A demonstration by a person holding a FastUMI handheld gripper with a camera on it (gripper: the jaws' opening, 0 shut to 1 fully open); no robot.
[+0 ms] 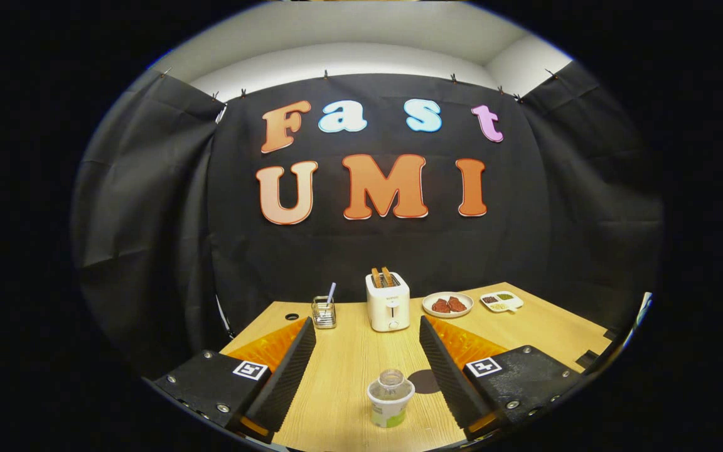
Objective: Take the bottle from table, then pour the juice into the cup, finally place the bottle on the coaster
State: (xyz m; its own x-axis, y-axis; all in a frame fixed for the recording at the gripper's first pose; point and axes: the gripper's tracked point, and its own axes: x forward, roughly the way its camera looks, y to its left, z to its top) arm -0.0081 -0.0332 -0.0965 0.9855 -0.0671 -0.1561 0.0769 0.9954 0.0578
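My jaws (366,367) gape wide and empty, the bottle (390,398) standing upright on the desk (342,370) between them at lower centre, nearer my right finger.

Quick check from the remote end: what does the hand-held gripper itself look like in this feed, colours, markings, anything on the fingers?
The hand-held gripper has two black fingers with ribbed, wedge-shaped inner pads. Behind each pad sits an orange latticed plastic section, then a flat black block fastened with silver screws. Each block carries a small square black-and-white marker tag. No cables or sleeve are visible.
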